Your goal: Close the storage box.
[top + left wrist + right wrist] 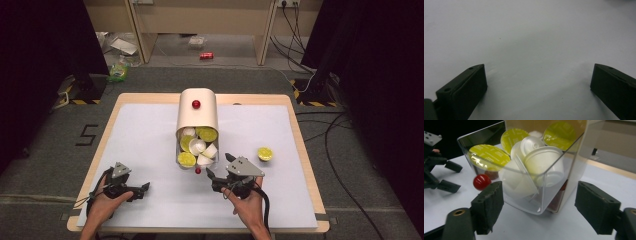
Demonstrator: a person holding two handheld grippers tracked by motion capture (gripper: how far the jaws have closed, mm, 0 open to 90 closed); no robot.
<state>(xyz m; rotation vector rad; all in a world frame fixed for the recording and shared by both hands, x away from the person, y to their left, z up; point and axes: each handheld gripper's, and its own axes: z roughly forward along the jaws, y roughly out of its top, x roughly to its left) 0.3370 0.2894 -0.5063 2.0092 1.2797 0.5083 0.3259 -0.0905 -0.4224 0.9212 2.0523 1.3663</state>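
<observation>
clear plastic drawer point(529, 202) of coffee capsules point(544, 165) juts out at table centre, just beyond the right gripper point(218, 176), its jaws parted and empty; a clumsy nudge could spill capsules, while the left gripper point(142, 189) rests wide open near left.

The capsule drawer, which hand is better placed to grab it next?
Right. The right gripper is open just in front of the clear drawer of capsules, jaws facing it. The left gripper is open over bare table, off to the side.
</observation>
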